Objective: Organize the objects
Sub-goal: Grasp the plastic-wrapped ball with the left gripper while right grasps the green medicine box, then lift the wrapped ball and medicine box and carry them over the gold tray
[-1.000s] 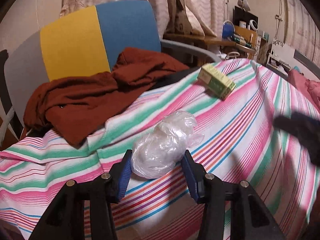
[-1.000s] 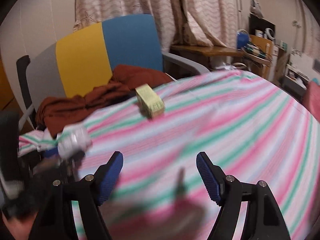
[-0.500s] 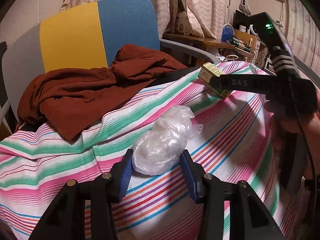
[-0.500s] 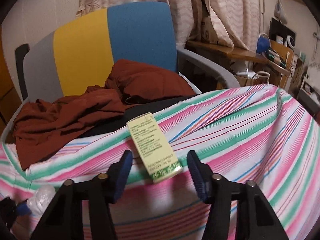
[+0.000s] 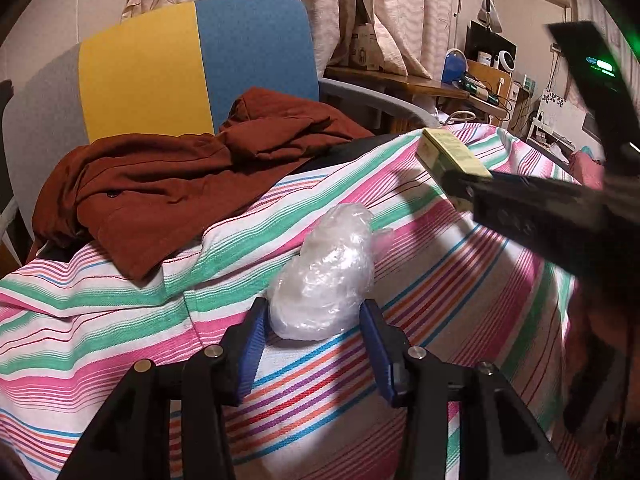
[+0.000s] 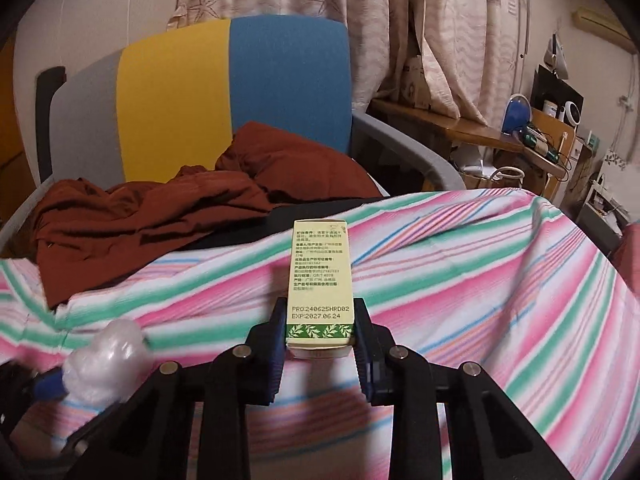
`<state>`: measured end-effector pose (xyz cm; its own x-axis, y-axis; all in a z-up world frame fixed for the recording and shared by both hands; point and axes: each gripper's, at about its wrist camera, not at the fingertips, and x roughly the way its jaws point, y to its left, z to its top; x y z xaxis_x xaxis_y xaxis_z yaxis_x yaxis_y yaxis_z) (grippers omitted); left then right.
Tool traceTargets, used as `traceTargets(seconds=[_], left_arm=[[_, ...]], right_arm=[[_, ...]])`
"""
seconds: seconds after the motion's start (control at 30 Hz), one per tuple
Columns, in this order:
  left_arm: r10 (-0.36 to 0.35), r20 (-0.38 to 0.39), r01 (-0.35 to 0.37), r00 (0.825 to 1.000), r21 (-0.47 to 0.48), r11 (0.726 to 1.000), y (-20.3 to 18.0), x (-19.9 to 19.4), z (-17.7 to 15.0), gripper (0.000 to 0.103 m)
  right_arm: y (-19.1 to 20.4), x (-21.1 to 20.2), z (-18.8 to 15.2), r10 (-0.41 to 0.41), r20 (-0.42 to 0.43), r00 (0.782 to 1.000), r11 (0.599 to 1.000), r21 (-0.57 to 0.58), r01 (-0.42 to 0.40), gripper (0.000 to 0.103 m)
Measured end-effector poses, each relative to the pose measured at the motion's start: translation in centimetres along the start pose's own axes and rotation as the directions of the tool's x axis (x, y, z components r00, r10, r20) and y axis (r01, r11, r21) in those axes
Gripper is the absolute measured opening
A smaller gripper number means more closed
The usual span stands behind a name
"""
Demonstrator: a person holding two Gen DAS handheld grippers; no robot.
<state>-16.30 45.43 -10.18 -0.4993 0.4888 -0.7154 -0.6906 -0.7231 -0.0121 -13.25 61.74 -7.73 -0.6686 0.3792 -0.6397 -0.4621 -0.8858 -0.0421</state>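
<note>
A striped cloth (image 6: 460, 280) in pink, green and white covers the surface that carries the things. Behind its far edge a chair (image 6: 240, 92) with grey, yellow and blue back panels is seen, and a rust-brown garment (image 5: 180, 184) is draped from the seat over the cloth's far left edge. A crumpled clear plastic bag (image 5: 324, 276) is pinched between the blue pads of the left gripper (image 5: 314, 344), near the cloth's front edge. A pale yellow box (image 6: 320, 284) is clamped at its near end by the right gripper (image 6: 320, 344), close to the far edge; its long axis is pointed away toward the chair, the printed face upward.
</note>
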Motion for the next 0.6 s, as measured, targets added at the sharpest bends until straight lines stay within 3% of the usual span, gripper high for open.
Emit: traceTargets(seconds=[0.47, 0.6], left_arm=[[0.041, -0.005, -0.041, 0.999, 0.032, 0.999, -0.7, -0.2, 0.1, 0.047], [0.082, 0.035, -0.083, 0.996, 0.042, 0.996, -0.8, -1.2, -0.1, 0.043]], right_arm=[[1.8, -5.9, -4.4, -0.005, 0.022, 1.000, 0.998, 0.056, 0.004, 0.030], [2.3, -6.7, -5.1, -0.014, 0.028, 0.999, 0.998, 0.054, 0.013, 0.030]])
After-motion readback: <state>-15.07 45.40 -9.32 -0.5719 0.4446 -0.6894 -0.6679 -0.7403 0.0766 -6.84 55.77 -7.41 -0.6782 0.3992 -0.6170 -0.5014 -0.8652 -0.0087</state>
